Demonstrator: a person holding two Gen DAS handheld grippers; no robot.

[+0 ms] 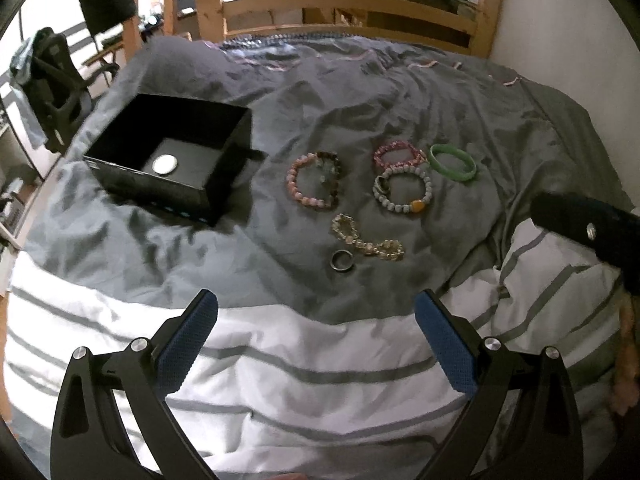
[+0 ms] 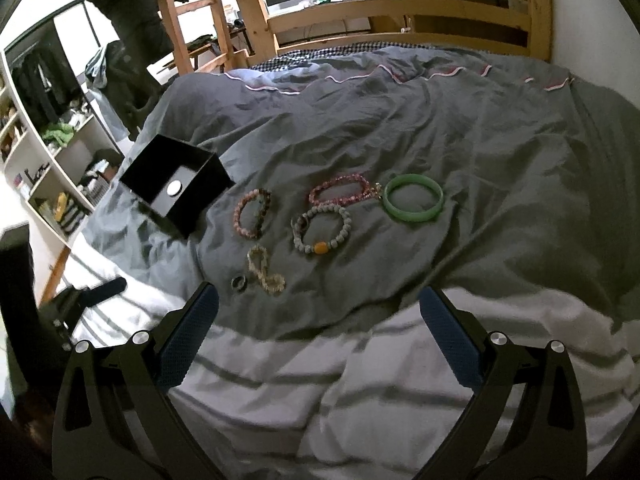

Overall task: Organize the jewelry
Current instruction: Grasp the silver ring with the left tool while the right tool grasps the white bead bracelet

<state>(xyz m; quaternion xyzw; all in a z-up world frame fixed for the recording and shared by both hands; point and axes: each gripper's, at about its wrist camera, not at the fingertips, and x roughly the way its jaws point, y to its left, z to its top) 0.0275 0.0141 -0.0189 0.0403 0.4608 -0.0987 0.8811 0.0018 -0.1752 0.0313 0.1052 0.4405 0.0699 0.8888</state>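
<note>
Several bracelets lie on a grey duvet: a green bangle [image 1: 453,162] [image 2: 414,197], a pink beaded bracelet [image 1: 314,180] [image 2: 252,213], a dark pink one [image 1: 398,154] [image 2: 340,195], a grey beaded one with an orange bead [image 1: 404,193] [image 2: 320,229], a clear yellowish one [image 1: 366,238] [image 2: 266,270] and a dark ring [image 1: 343,260] [image 2: 239,282]. An open black box [image 1: 176,152] [image 2: 176,184] holding a round silver item [image 1: 164,165] [image 2: 174,188] stands to their left. My left gripper [image 1: 316,308] is open and empty, short of the ring. My right gripper [image 2: 320,304] is open and empty, near the jewelry.
The duvet's near part is white with grey stripes [image 1: 280,360]. A wooden bed frame [image 1: 360,4] closes the far end, with a wall on the right. White shelves [image 2: 52,168] stand left of the bed. The right gripper's body [image 1: 588,228] shows at the left wrist view's right edge.
</note>
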